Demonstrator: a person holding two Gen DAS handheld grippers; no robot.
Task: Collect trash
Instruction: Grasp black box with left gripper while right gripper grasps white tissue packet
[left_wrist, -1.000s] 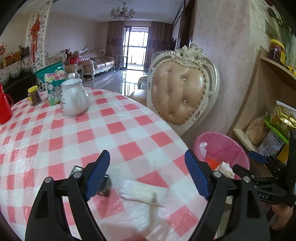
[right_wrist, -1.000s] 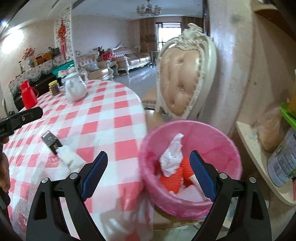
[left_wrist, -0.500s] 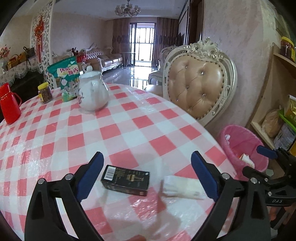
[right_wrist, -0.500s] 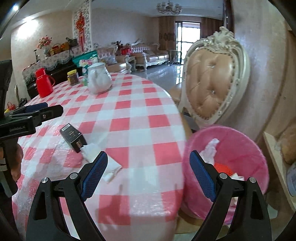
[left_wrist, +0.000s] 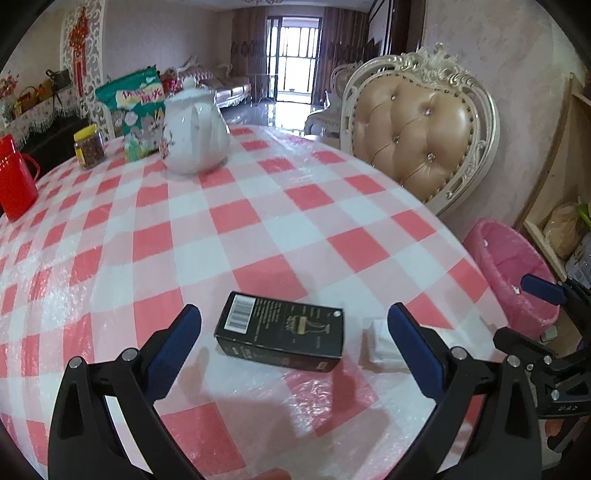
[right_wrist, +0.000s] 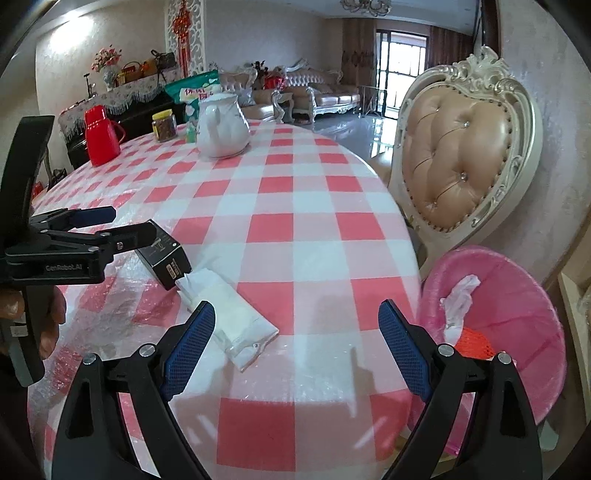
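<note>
A round surface (left_wrist: 303, 221) covered with a red-and-white checked cloth is shown from both wrist views. The left gripper (left_wrist: 293, 341) is held just above the near edge of the surface, its blue-padded fingers (left_wrist: 173, 347) spread wide with nothing between them. A black box (left_wrist: 280, 334) with a barcode label is seen lying flat directly ahead of this gripper, between the lines of the two fingers but untouched by either. A white tissue packet (right_wrist: 229, 321) is seen lying flat just beside the box, on the side nearer the bin; whether the two touch cannot be told. The right gripper (right_wrist: 295, 349) is held over the edge of the surface, its fingers (right_wrist: 190, 350) likewise spread wide and empty, with the packet just in front of its left finger. A pink-lined trash bin (right_wrist: 517, 291) stands on the floor beside the surface, below a cream tufted chair (right_wrist: 465, 158); white crumpled waste (right_wrist: 458, 295) and an orange net (right_wrist: 476, 341) are seen inside it. A white teapot (left_wrist: 194, 136), a red flask (left_wrist: 14, 177), a yellow-lidded jar (left_wrist: 88, 146) and a green bag (left_wrist: 135, 110) stand at the far side.
</note>
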